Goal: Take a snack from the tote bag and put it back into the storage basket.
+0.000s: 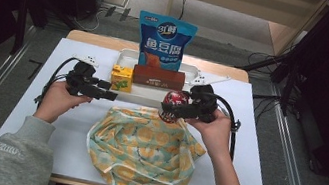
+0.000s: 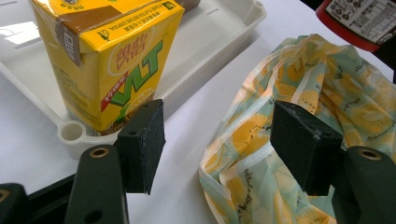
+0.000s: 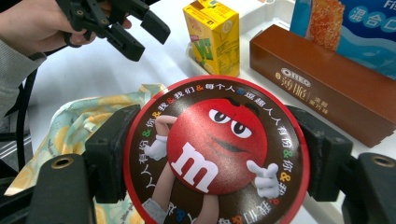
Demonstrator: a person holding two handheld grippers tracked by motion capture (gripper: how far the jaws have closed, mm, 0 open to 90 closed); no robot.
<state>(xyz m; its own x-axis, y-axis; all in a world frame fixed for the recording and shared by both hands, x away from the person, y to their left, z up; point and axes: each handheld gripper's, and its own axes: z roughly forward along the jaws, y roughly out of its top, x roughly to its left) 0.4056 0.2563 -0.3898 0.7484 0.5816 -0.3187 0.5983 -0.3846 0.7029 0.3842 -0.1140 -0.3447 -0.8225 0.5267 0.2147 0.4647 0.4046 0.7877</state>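
Observation:
My right gripper [image 1: 173, 108] is shut on a round red M&M's tin [image 3: 215, 151], its pads [image 3: 114, 149] pressed on the tin's two sides. It holds the tin [image 1: 173, 104] just above the far edge of a yellow-and-green patterned cloth bag [image 1: 142, 152] lying on the table. My left gripper [image 1: 110, 95] stands open with nothing between its pads [image 2: 142, 144], near the bag's left edge [image 2: 299, 121] and in front of a yellow Vita drink carton [image 2: 109, 60]. The carton [image 1: 121, 78] stands in a white tray [image 1: 130, 56].
In the tray also lie a brown Oreo box [image 1: 159, 77] and, behind it, an upright blue snack pouch [image 1: 164, 42]. A white sheet [image 1: 29, 100] covers the table. The person's hands and grey sleeves [image 1: 14, 158] come in from the near edge.

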